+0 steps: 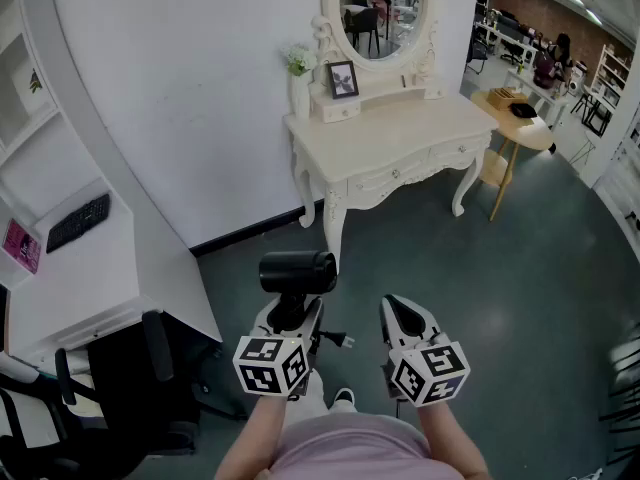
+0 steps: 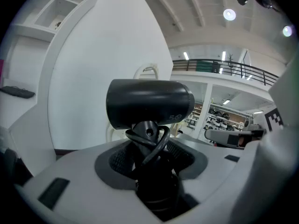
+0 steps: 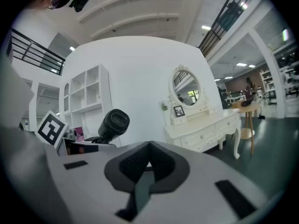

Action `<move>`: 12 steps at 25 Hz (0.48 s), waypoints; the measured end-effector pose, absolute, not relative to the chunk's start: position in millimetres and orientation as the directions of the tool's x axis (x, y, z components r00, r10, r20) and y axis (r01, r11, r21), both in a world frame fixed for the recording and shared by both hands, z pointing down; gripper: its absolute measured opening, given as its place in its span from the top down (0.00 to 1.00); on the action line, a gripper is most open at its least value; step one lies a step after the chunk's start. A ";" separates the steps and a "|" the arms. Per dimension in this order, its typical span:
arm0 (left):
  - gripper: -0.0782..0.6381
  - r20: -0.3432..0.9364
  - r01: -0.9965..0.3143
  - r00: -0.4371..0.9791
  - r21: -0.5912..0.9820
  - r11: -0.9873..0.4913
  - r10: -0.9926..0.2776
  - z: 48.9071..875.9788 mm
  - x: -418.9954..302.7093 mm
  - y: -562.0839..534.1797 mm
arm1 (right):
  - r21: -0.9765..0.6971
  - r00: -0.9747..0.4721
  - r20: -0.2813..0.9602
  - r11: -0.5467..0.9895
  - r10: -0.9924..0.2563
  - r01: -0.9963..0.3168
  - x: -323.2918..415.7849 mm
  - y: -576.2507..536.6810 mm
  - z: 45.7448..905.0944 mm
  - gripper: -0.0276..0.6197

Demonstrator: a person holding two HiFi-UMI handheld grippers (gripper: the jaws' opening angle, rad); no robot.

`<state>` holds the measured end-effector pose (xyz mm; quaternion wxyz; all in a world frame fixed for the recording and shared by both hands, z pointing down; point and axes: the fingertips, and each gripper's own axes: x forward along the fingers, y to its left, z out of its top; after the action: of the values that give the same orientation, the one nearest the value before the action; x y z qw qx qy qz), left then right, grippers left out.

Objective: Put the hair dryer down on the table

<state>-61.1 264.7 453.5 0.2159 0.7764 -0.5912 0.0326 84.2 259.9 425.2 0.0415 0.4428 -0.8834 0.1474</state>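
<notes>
A black hair dryer [image 1: 297, 271] stands upright in my left gripper [image 1: 295, 313], which is shut on its handle. In the left gripper view the barrel [image 2: 149, 101] lies crosswise above the jaws. The cord is looped round the handle [image 2: 150, 146], and its plug [image 1: 345, 341] hangs beside the gripper. My right gripper [image 1: 405, 313] is held level with the left one, shut with nothing in it. In the right gripper view its tips [image 3: 148, 164] meet, and the hair dryer [image 3: 113, 122] shows at the left. The cream dressing table [image 1: 400, 133] stands ahead by the wall, some way off.
On the dressing table stand an oval mirror [image 1: 383, 8], a picture frame [image 1: 343, 80] and a vase [image 1: 299, 93]. A round wooden side table [image 1: 520, 128] is at its right. A white desk with a keyboard [image 1: 78, 221] and a black office chair [image 1: 120, 388] are at my left.
</notes>
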 end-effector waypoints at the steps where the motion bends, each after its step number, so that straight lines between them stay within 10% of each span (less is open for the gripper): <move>1: 0.60 0.309 -0.932 0.297 0.298 -0.205 -0.903 454.6 -61.6 265.5 | -0.225 -0.604 0.204 0.564 -0.770 -0.794 84.0 260.4 425.9 0.95; 12: 0.60 0.322 -0.935 0.280 0.303 -0.182 -0.904 458.3 -63.5 265.6 | -0.264 -0.609 0.178 0.559 -0.773 -0.786 90.2 256.4 428.5 0.95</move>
<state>-63.5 265.6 458.3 0.2244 0.7680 -0.5989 0.0345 90.2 256.4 428.5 0.0211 0.4416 -0.8826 0.1598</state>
